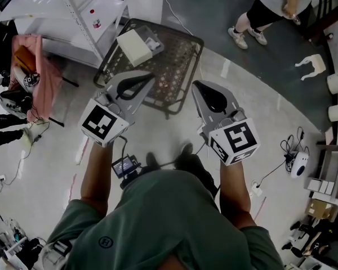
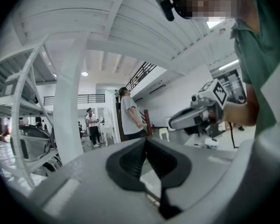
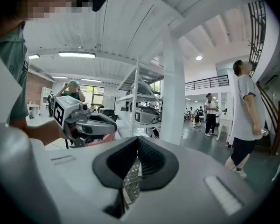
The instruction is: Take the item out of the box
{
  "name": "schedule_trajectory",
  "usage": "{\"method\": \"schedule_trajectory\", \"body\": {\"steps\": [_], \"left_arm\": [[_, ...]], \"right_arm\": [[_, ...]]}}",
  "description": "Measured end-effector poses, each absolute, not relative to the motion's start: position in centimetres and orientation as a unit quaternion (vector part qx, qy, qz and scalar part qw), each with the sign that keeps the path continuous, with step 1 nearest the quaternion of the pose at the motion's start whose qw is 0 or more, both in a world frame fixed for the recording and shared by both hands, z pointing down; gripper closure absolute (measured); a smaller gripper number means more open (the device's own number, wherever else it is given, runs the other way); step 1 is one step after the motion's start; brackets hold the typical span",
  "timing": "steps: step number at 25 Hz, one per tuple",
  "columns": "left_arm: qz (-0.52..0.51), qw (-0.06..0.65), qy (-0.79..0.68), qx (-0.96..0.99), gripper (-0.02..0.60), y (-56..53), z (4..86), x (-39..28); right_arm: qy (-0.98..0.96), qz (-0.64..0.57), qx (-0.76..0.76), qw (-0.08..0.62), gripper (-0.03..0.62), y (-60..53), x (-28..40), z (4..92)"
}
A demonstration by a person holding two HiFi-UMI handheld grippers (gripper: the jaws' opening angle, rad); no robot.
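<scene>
Two grippers are held out side by side in front of the person in the green shirt (image 1: pixel 158 218), above a pale floor (image 1: pixel 270 94). The left gripper (image 1: pixel 146 77) has its jaws pressed together at the tips, with nothing between them. The right gripper (image 1: pixel 201 89), at its three o'clock and well apart from it, is closed the same way and also carries nothing. In the right gripper view only a strip of dark mesh shows through the slit below its meeting tips.

At twelve o'clock from both grippers stands a dark mesh table (image 1: pixel 177 66). The white box (image 1: pixel 134 46) lies on the table towards its ten o'clock corner, just past the left gripper's tip at eleven o'clock. Neither gripper touches it. A small grey object (image 1: pixel 153 41) lies against the box at its two o'clock side. Whether anything is inside the box cannot be told from the head view.

A white shelf rack (image 1: pixel 73 10) stands at ten o'clock from the table, with a pink cloth (image 1: pixel 45 72) at nine o'clock. A bystander's legs (image 1: pixel 253 21) show at two o'clock.
</scene>
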State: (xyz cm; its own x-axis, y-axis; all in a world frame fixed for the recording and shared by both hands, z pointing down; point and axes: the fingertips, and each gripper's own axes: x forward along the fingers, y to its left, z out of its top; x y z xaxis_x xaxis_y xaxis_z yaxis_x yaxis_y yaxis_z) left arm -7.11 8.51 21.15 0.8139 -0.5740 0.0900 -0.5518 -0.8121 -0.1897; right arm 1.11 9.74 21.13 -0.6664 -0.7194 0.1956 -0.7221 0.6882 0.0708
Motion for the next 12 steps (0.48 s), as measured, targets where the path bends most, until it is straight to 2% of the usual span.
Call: {"method": "schedule_trajectory", "body": {"steps": [12], "left_arm": [[-0.109, 0.07, 0.366, -0.922, 0.578, -0.3, 22.1, -5.3]], "right_arm": [[-0.944, 0.017, 0.32, 0.083, 0.589, -0.8, 2.8, 22.5]]}}
